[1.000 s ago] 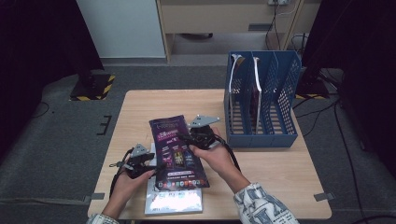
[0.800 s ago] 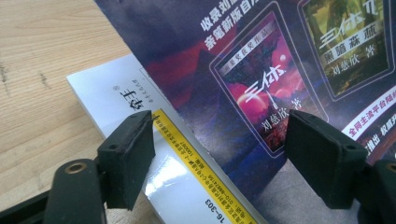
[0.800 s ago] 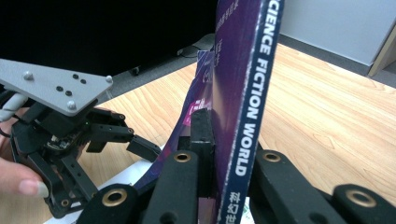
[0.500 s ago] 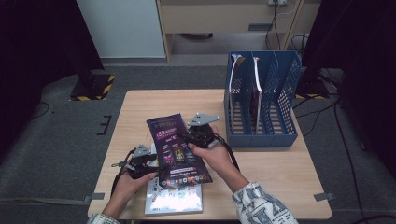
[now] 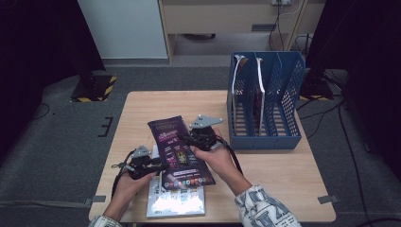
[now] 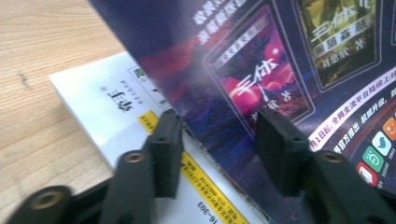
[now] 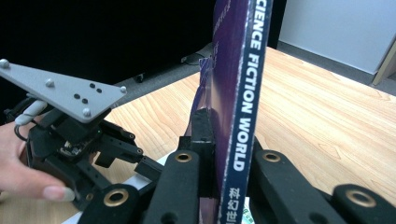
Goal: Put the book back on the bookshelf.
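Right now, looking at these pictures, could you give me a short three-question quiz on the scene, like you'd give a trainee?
1. True or false: the right gripper is shut on the magazine.
2. What lies on the table under the magazine?
A. a white booklet
B. a red folder
C. a mug
3. Fill in: the blue file rack stands on the table's ____ side in the high view.

Key: 1 true: its fingers clamp the spine. 2 A. 3 right.
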Motion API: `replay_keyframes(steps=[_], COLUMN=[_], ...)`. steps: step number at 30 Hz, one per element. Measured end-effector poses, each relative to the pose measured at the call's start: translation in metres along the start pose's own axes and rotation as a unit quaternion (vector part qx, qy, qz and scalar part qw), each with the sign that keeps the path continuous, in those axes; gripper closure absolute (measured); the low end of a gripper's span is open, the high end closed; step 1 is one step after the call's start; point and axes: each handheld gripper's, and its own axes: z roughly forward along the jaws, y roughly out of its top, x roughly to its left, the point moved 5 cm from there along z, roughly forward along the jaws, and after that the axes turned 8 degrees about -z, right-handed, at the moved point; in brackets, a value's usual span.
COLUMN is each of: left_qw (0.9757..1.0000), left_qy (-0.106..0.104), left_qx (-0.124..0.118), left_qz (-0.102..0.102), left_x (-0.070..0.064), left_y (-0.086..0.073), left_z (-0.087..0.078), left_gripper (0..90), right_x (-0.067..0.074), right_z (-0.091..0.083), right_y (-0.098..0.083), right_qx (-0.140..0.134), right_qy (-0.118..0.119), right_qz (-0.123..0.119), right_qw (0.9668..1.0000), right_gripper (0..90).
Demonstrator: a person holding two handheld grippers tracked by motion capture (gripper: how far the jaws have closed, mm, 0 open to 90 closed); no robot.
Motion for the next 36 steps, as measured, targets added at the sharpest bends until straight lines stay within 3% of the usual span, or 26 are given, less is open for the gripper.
replay_keyframes(steps=[2,7,18,27,36], left_qw=[1.0000,0.9999,0.9996,0.9976,0.9972], left_qy=[0.000,0.009,0.022,0.047,0.051], left_qx=[-0.001,-0.007,-0.016,-0.033,-0.037], left_qz=[-0.002,-0.006,0.009,0.037,0.039], left_x=[0.001,0.004,0.002,0.000,0.000], left_y=[0.000,0.002,0.005,0.012,0.013], left_z=[0.000,-0.003,-0.007,-0.014,-0.015], left_gripper=[59.4,76.6,80.1,81.2,81.5], right_x=[0.000,-0.001,-0.002,-0.009,-0.010], right_z=[0.000,-0.001,-0.005,-0.011,-0.012], right_y=[0.000,-0.001,0.000,0.003,0.003], right_qx=[0.000,-0.002,-0.008,-0.003,-0.002], right_qy=[0.000,0.002,0.012,0.008,0.015], right_qz=[0.000,0.002,0.006,0.001,-0.001], right_qw=[1.0000,1.0000,0.9999,1.0000,0.9999], right_gripper=[84.2,84.1,83.8,83.2,81.2])
